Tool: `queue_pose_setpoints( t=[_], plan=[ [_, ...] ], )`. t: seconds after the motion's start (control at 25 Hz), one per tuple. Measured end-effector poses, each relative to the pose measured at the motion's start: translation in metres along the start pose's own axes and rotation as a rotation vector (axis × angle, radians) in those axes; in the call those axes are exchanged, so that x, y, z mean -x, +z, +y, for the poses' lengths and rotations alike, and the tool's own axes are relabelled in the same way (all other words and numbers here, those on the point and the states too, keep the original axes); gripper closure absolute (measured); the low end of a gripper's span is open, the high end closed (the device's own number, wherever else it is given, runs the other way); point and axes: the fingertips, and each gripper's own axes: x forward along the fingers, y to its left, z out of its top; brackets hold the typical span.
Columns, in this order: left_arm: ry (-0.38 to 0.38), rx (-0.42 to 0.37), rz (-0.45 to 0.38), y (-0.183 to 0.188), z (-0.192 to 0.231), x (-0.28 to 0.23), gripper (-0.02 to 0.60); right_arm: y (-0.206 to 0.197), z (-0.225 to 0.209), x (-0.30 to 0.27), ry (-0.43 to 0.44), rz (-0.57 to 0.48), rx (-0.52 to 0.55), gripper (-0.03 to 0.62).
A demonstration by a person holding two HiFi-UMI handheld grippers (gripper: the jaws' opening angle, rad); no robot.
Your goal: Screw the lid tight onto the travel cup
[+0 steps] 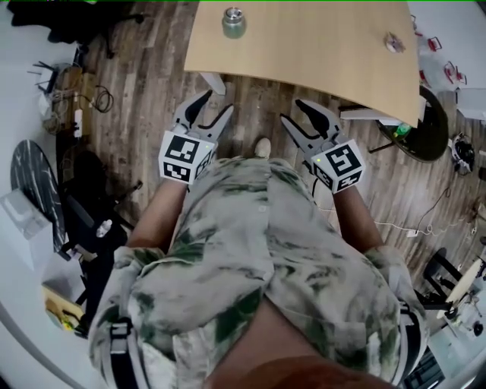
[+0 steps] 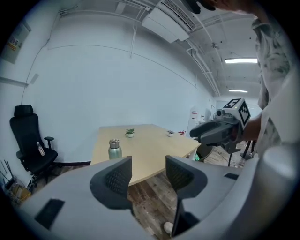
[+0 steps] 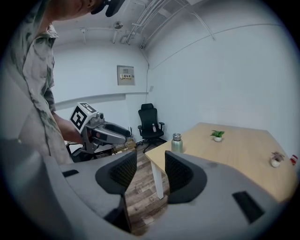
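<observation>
Left gripper: your left gripper (image 1: 215, 105) has its jaws spread, with nothing between the pads. You hold it in front of your body, over the wood floor (image 1: 144, 99).
Right gripper: your right gripper (image 1: 291, 109) is spread too, and it holds nothing. It is level with the left one and apart from it, and both point toward the table.
Table: the light wooden table (image 1: 304, 53) begins just beyond both grippers. Neither gripper reaches over its near edge.
Cup: the green travel cup (image 1: 234, 23) stands upright on the table near its left edge, well apart from both grippers. Your left gripper is the nearer one.
Lid: the silvery lid (image 2: 114, 142) sits on top of the cup. You cannot tell from here whether it is screwed tight.
Plant: a small potted plant (image 3: 216, 135) stands farther back on the table, apart from the cup.
Chair: a black office chair (image 2: 28, 140) stands by the wall, past the table's left end.
</observation>
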Motion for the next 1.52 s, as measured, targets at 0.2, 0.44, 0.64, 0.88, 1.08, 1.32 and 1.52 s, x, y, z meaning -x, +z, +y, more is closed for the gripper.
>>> queue_pose_setpoints(
  t=[0.2, 0.44, 0.64, 0.88, 1.08, 1.32, 1.52],
  plan=[
    [0.055, 0.015, 0.012, 0.015, 0.002, -0.047, 0.355, -0.002, -0.053, 0.005, 0.027, -0.005, -0.009, 0.39],
    [0.085, 0.018, 0.038, 0.019, 0.019, -0.08, 0.337, -0.001, -0.082, -0.004, 0.038, -0.011, -0.031, 0.39],
    [0.079, 0.006, 0.066, 0.016, 0.053, -0.105, 0.31, 0.009, -0.095, -0.023, 0.012, -0.011, -0.043, 0.385],
    [0.066, -0.018, 0.112, 0.008, 0.111, -0.147, 0.261, 0.027, -0.118, -0.049, -0.082, -0.009, -0.083, 0.384],
    [0.031, -0.01, 0.136, -0.002, 0.16, -0.183, 0.256, 0.037, -0.132, -0.078, -0.156, 0.005, -0.113, 0.384],
    [-0.019, -0.035, 0.169, -0.015, 0.194, -0.216, 0.244, 0.048, -0.138, -0.108, -0.221, 0.024, -0.14, 0.384],
    [-0.06, -0.059, 0.196, -0.025, 0.214, -0.242, 0.225, 0.053, -0.139, -0.128, -0.264, 0.049, -0.153, 0.381]
  ],
)
